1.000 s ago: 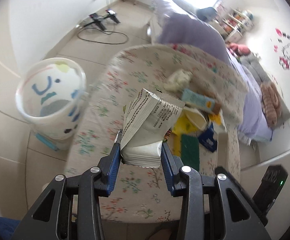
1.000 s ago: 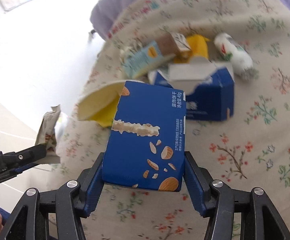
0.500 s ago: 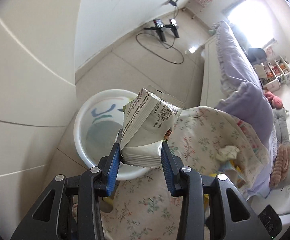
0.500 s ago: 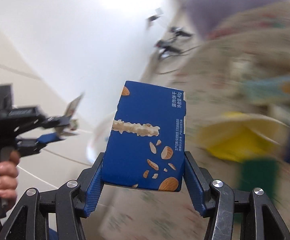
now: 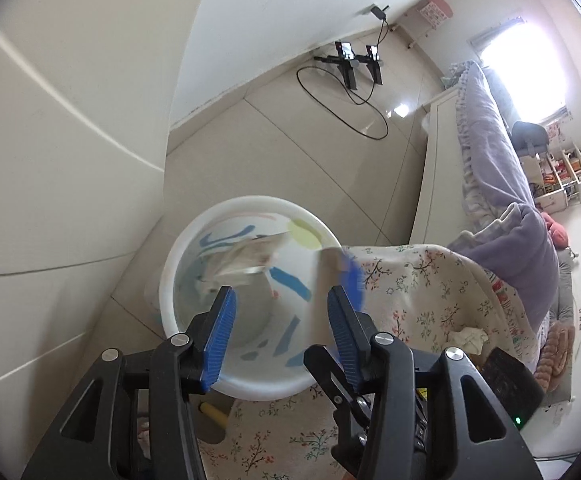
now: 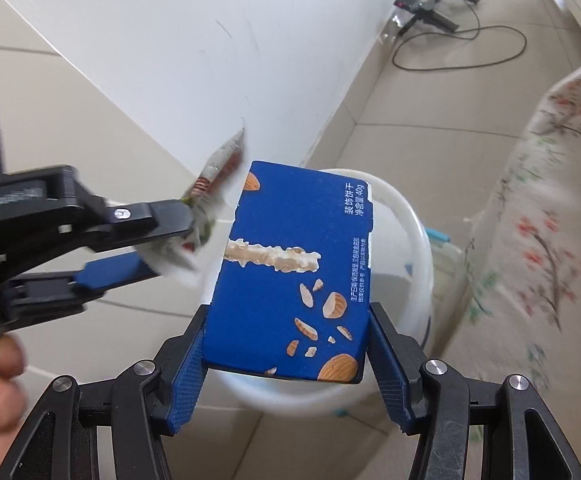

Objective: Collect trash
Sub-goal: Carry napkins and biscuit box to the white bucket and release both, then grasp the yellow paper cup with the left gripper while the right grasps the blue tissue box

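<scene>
My left gripper point(image 5: 280, 320) is open over the white bin point(image 5: 178, 264) with blue and yellow marks. The crumpled white wrapper point(image 5: 242, 258) is blurred, falling inside the bin. In the right wrist view the left gripper point(image 6: 162, 248) is at the left, the wrapper point(image 6: 210, 196) just off its fingers above the bin point(image 6: 414, 240). My right gripper point(image 6: 286, 356) is shut on a blue almond-biscuit box point(image 6: 294, 276), held upright above the bin. A blurred blue edge of the box point(image 5: 352, 276) shows in the left wrist view.
The floral-cloth table point(image 5: 430, 292) adjoins the bin on the right, with a crumpled tissue point(image 5: 468, 338) on it. A white wall point(image 5: 70, 120) stands left of the bin. A black stand and cable point(image 5: 354, 68) lie on the tiled floor. A purple-covered bed point(image 5: 490, 152) is behind the table.
My left gripper has opened and let go of the wrapper, which drops into the bin. My right gripper has swung from the table to above the bin with the blue box.
</scene>
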Available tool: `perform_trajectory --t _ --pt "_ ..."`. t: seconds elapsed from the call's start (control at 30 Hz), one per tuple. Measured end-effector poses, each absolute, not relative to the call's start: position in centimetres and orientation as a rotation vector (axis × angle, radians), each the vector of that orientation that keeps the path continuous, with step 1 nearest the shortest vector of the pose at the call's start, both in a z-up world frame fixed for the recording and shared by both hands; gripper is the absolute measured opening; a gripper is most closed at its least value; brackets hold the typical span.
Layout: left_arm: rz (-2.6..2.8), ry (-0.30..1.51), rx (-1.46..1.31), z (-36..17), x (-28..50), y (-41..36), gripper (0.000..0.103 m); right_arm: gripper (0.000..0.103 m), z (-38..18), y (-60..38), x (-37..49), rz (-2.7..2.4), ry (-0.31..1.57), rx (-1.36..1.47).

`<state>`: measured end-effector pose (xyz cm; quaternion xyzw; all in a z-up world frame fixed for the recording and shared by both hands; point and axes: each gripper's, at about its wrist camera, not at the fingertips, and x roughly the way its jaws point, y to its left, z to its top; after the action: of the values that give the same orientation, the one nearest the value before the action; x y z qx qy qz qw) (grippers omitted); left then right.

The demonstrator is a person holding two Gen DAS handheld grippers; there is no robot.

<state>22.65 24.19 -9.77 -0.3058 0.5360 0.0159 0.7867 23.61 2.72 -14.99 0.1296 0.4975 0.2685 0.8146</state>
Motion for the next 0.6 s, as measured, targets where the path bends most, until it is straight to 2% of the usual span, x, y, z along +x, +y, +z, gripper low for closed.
perform_trajectory --t 0.07,0.17,0.2,0.37,0.6 --pt "0.046 1.136 -0.651 -9.3 22.5 24.5 0.051 0.066 -15.5 3.5 24.0 0.563 1.069 0.272" --pt "0.045 1.130 -0.656 -8.9 22.1 24.6 0.051 0.081 -16.6 3.6 25.6 0.543 1.091 0.278" --pt "0.041 1.124 -0.655 -8.7 22.0 24.5 0.051 0.083 -16.7 3.4 26.0 0.530 1.091 0.281" --pt "0.029 1.102 -0.583 -7.5 21.5 22.9 0.051 0.084 -15.9 1.5 26.4 0.494 1.085 0.303" --pt "-0.072 1.085 -0.452 -5.9 21.1 17.1 0.051 0.084 -8.3 -3.6 19.5 0.503 1.001 0.277"
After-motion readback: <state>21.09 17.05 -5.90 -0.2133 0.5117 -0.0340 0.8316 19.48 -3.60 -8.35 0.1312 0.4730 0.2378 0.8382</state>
